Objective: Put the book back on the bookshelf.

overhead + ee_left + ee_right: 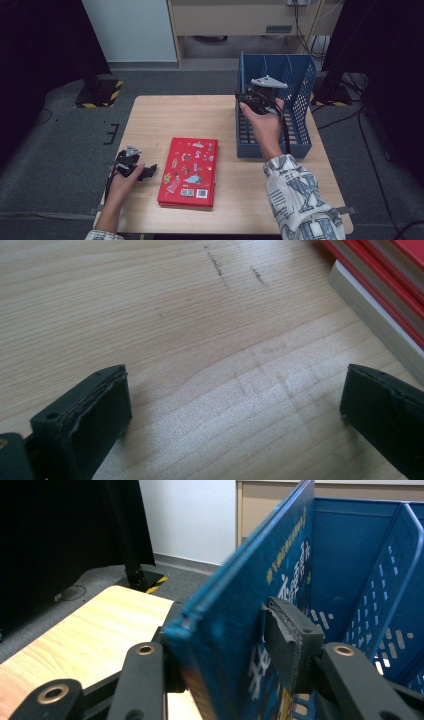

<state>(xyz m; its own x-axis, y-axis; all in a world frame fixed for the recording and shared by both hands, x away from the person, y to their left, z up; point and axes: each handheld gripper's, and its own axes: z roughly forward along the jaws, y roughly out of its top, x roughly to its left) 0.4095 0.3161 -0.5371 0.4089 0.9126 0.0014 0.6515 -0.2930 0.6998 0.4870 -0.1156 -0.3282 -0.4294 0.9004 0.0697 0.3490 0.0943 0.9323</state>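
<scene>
Pale wood grain covers the table (pixel 220 115), which stands on grey carpet before a white wall panel and a wooden cabinet. Between the right gripper (pixel 225 650)'s jaws stands a blue book (pixel 250 610) with white and yellow lettering on its cover, upright and edge-on in the right gripper view. One pad lies flat against the cover, the other jaw sits behind the book's far face, and whether both pads press cannot be told for certain, though the book stays upright between them. Just beyond the book rises the blue basket (pixel 300 80), a perforated file rack with upright dividers; the book's top corner stands at the rack's near wall. In the high view the right gripper (pixel 260 97) is held at the rack's left front corner, by a hand in a patterned sleeve.

Well apart from the rack, near the table's left front, the left gripper (pixel 235 415) has its jaws wide apart over bare wood. A red book (pixel 190 170) with small pictures on its cover lies flat between that gripper and the rack.
</scene>
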